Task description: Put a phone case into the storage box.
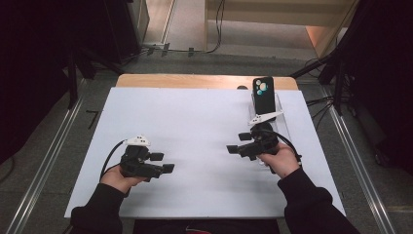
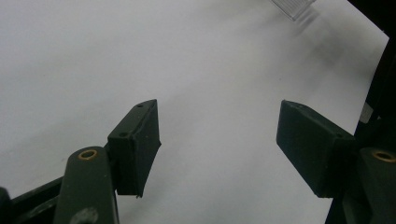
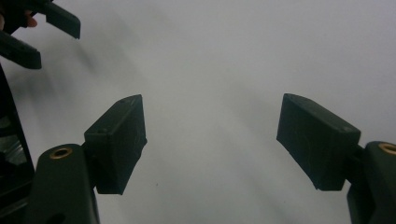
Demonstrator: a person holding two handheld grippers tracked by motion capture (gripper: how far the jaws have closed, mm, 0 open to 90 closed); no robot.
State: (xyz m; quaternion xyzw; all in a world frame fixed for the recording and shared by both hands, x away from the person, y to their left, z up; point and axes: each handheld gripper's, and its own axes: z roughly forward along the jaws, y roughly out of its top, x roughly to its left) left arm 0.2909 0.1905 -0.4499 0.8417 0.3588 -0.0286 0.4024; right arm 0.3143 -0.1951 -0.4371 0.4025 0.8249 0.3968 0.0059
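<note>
I'm not spotting any readable text, brand, number or sign here. The black phone is showing just its blank back, and there's nothing printed around it either.

from the high view you look forward and down on the whole white rectangular table top, your forearms entering at the bottom. your left gripper view sits close above that same white surface, looking along its two black jaws. your right gripper view does likewise, and it catches your black left gripper farther off at its upper left.
</note>
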